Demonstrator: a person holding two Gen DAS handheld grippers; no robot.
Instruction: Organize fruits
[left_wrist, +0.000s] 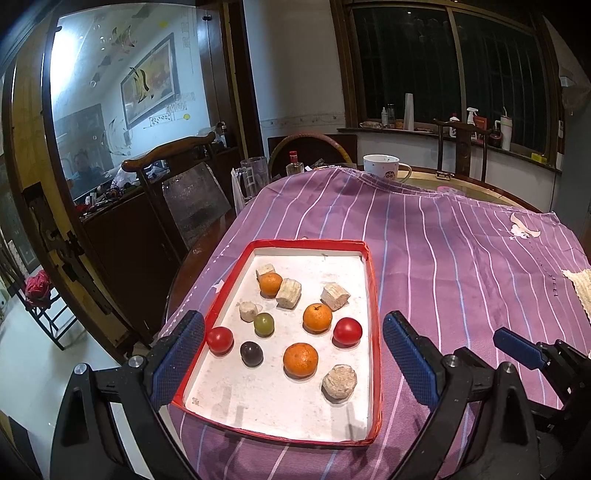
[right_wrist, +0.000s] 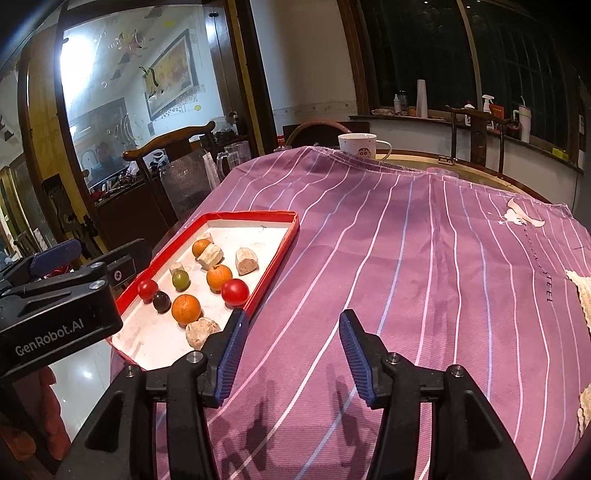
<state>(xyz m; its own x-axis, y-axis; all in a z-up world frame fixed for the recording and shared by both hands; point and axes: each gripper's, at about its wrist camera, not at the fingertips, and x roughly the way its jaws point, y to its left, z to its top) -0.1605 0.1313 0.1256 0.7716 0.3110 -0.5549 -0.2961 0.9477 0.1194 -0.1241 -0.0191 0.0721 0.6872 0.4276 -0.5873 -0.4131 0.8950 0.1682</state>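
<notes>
A red-rimmed white tray (left_wrist: 373, 280) lies on the purple striped cloth (left_wrist: 461, 277). It holds three oranges (left_wrist: 300, 360), two red tomatoes (left_wrist: 347, 331), a green grape (left_wrist: 263, 324), a dark grape (left_wrist: 251, 353) and several beige chunks (left_wrist: 340, 382). My left gripper (left_wrist: 291, 318) stands wide open above the tray's near half, its fingers apart from the fruit. My right gripper (right_wrist: 292, 315) is open over bare cloth just right of the tray (right_wrist: 280, 254), with nothing between its fingers. Its left finger is near a beige chunk (right_wrist: 201, 332) and a tomato (right_wrist: 235, 290).
A white mug (left_wrist: 380, 168) stands at the cloth's far edge. A glass mug (left_wrist: 255, 177) and a small bottle (left_wrist: 294, 164) stand behind the table's left side, by a wooden chair (left_wrist: 173, 158). A woven mat (left_wrist: 581, 291) lies at the right edge.
</notes>
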